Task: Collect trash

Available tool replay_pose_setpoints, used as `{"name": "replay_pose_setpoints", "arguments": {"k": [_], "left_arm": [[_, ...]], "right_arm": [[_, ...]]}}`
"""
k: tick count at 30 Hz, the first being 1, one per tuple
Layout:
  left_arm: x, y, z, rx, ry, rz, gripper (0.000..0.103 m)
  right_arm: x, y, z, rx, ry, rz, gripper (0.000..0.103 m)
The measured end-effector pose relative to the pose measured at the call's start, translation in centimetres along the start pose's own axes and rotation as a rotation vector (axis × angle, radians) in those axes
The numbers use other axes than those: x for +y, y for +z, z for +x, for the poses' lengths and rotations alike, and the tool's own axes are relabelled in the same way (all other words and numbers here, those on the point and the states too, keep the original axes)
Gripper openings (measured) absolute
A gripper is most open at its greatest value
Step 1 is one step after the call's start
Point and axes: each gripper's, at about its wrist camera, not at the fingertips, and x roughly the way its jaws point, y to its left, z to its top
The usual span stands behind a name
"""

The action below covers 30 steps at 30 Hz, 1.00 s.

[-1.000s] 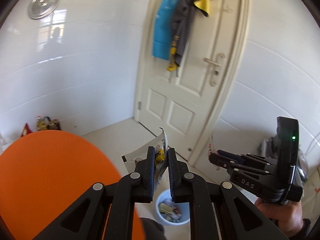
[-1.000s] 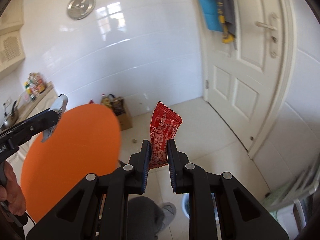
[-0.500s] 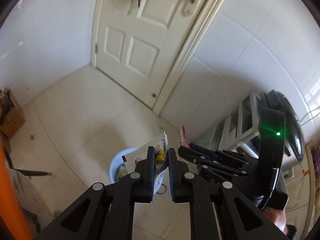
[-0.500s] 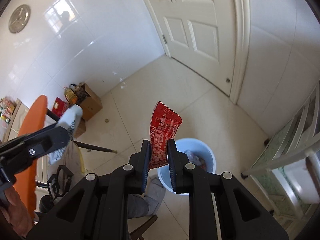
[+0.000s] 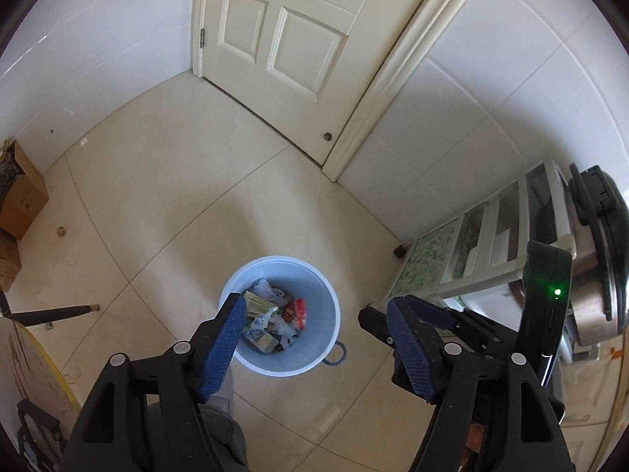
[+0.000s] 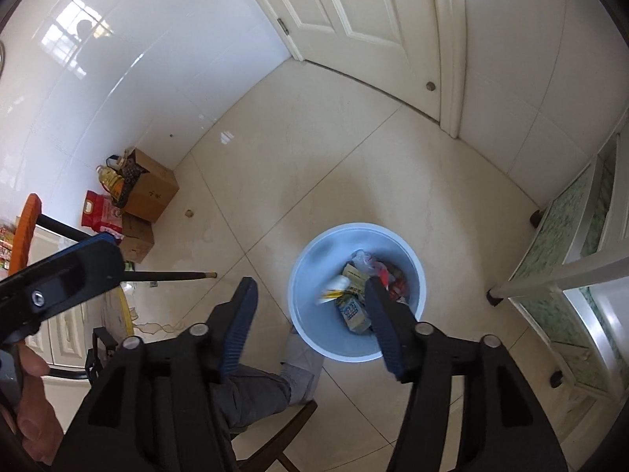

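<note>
A pale blue trash bin [image 5: 328, 295] stands on the tiled floor below both grippers; it also shows in the right wrist view [image 6: 310, 271]. Several wrappers [image 5: 271, 320] lie inside it, among them a red one [image 6: 393, 275] and a white-yellow one [image 6: 338, 289]. My left gripper [image 5: 314, 332] is open and empty, directly above the bin. My right gripper [image 6: 310, 310] is open and empty, above the bin's left rim. The right gripper's body [image 5: 471, 326] shows at the right of the left wrist view; the left gripper's finger [image 6: 67, 275] shows at the left of the right wrist view.
A cream door [image 5: 291, 39] is shut at the back. Cardboard boxes [image 6: 151, 192] and a red bag [image 6: 100, 212] sit by the left wall. A white shelf unit [image 5: 491, 244] with a steel pot [image 5: 597, 275] stands right. An orange table edge [image 6: 23, 232] and my leg [image 6: 271, 377] are close.
Both grippers tilted down over the bin and opened. The white-yellow wrapper left the left gripper and the red wrapper left the right gripper; both now lie in the bin.
</note>
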Motion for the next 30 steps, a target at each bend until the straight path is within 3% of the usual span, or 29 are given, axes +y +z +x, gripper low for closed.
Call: {"name": "replay_pose_setpoints", "arguments": {"k": [1,2,3,8,14,22,27,30], "left_arm": [[-0.2,-0.3,-0.1,-0.006,0.014,-0.001,0.071],[-0.5,-0.8,-0.4,-0.014,0.026,0.000,0.073],[-0.7,-1.0,-1.0,-0.027,0.044,0.004,0.076],[-2.3,-4.4,-4.8,-0.110,0.124,0.018,0.090],[-2.9,-8.5,-11.4,-0.233,0.173,0.003,0.090],[-1.0,-16.9,-24.0,-0.494,0.269,-0.058,0.098],[0.7,-24.6,-31.1,-0.624,0.324,-0.122,0.100],[1.4,-29.7,-34.8,-0.709,0.401,-0.161,0.102]], "right_arm": [[-0.1,-0.1,-0.2,-0.006,-0.003,0.008,0.078],[-0.2,-0.1,-0.5,-0.021,-0.010,0.019,0.094],[-0.1,-0.3,-1.0,-0.038,-0.016,0.028,0.103],[1.1,-0.8,-3.2,-0.082,-0.047,0.038,0.103],[5.0,-1.5,-7.7,-0.159,-0.025,-0.004,0.103],[15.2,-3.6,-15.9,-0.301,0.073,-0.161,0.103],[22.3,-6.4,-19.9,-0.358,0.169,-0.282,0.103],[26.8,-8.5,-21.9,-0.389,0.219,-0.357,0.103]]}}
